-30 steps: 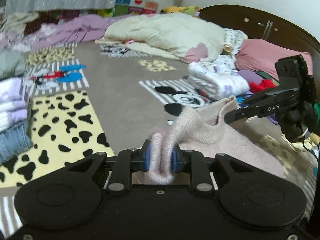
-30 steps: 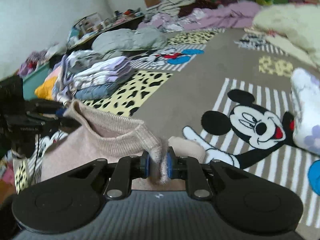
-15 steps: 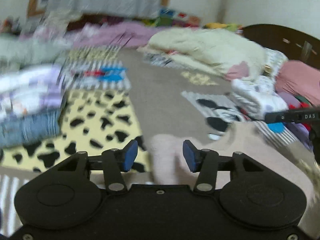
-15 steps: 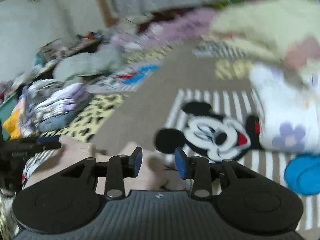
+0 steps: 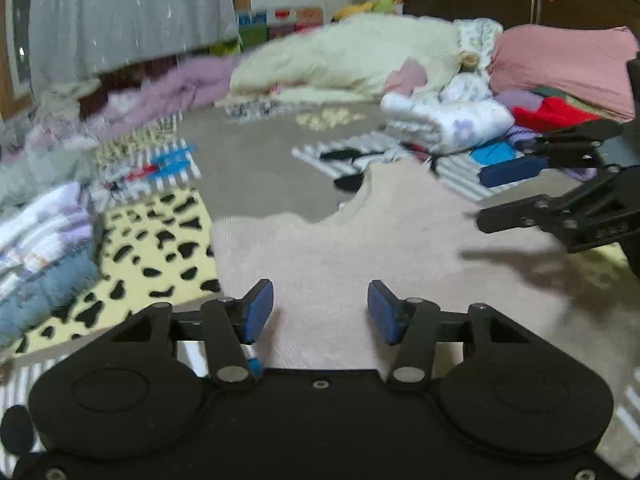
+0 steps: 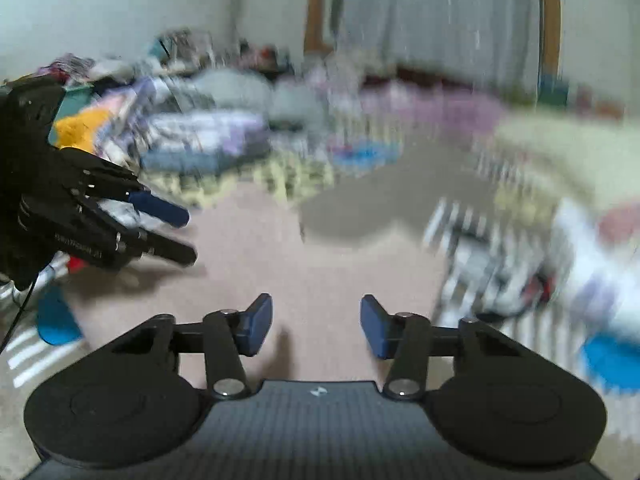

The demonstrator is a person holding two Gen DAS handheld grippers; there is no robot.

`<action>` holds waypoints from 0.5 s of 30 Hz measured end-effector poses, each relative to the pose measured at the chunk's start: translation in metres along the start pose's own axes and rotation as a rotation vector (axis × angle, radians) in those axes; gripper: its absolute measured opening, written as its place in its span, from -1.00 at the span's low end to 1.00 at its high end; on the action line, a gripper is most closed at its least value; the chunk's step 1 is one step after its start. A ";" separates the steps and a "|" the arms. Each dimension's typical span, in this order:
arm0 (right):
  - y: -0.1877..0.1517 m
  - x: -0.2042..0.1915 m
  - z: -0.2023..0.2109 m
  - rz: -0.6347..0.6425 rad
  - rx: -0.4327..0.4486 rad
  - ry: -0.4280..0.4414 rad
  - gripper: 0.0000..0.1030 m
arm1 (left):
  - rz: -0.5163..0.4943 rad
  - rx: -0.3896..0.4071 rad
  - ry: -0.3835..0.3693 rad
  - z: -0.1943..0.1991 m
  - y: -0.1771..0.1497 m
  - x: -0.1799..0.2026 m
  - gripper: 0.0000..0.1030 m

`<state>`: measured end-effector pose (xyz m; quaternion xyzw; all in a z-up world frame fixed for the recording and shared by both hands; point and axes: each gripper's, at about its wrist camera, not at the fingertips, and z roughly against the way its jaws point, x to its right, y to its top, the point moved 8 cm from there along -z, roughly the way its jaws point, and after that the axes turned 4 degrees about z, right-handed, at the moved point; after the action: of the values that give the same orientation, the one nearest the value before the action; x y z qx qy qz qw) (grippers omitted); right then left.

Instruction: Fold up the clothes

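While both tools hang low over the bed, the pale pink knitted sweater (image 5: 380, 240) lies spread flat on the patterned grey bedspread (image 5: 256, 176), filling the middle of the left wrist view from about six o'clock up toward one o'clock, its curved neckline edge facing twelve o'clock. The left tool (image 5: 320, 310) has its blue-padded jaws standing about half apart; they have just been opening, and only flat sweater fabric shows in the gap, with neither pad pressing on it. The right tool (image 6: 316, 326) is likewise about half open, its jaws also just having opened, and the same pink knit (image 6: 320, 264) shows under them without being gripped. In the left wrist view the right tool (image 5: 532, 192) reaches in from three o'clock above the sweater, casting a shadow on it; in the right wrist view, which is heavily blurred, the left tool (image 6: 160, 228) comes in from nine o'clock. At nine o'clock of the sweater sits a stack of folded clothes in lilac, white and denim blue (image 5: 44, 248) on a yellow panel with black spots (image 5: 156, 256). At one o'clock lies a rolled white cloth with purple flowers (image 5: 452, 120), and beyond it a cream quilt (image 5: 352, 56).
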<state>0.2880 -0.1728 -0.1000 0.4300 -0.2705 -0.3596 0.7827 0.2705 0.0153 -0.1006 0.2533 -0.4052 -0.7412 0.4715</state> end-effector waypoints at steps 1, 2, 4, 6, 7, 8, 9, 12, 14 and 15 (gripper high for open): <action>0.002 -0.003 0.006 0.005 0.014 -0.009 0.01 | 0.033 -0.004 -0.022 0.004 -0.008 0.004 0.02; -0.002 -0.004 0.007 -0.012 0.014 -0.009 0.01 | 0.015 -0.032 -0.014 -0.002 -0.022 0.010 0.03; -0.027 -0.008 -0.010 -0.064 -0.091 0.020 0.04 | -0.052 -0.060 0.034 -0.020 -0.051 0.020 0.06; -0.047 -0.016 -0.019 -0.026 -0.094 0.010 0.06 | 0.046 -0.061 0.026 -0.020 -0.048 0.011 0.10; -0.046 -0.015 -0.019 -0.034 -0.104 0.002 0.05 | 0.031 -0.074 0.046 -0.014 -0.040 0.011 -0.01; -0.038 -0.013 -0.015 -0.038 -0.112 -0.017 0.03 | -0.029 -0.054 0.078 -0.003 -0.032 0.018 -0.07; -0.030 -0.012 -0.011 -0.043 -0.120 -0.035 -0.06 | -0.075 -0.029 0.089 0.008 -0.026 0.028 -0.07; -0.017 -0.019 0.020 -0.018 -0.034 -0.103 -0.08 | -0.053 -0.051 0.109 0.019 -0.039 0.039 -0.06; -0.041 -0.024 0.009 -0.063 -0.156 -0.092 -0.03 | -0.087 -0.076 0.142 0.004 -0.067 0.043 -0.05; -0.054 -0.029 0.002 -0.060 -0.199 -0.092 0.02 | -0.053 -0.055 0.139 0.002 -0.068 0.041 -0.05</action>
<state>0.2515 -0.1712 -0.1492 0.3410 -0.2564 -0.4273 0.7971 0.2177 -0.0052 -0.1560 0.3020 -0.3441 -0.7448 0.4855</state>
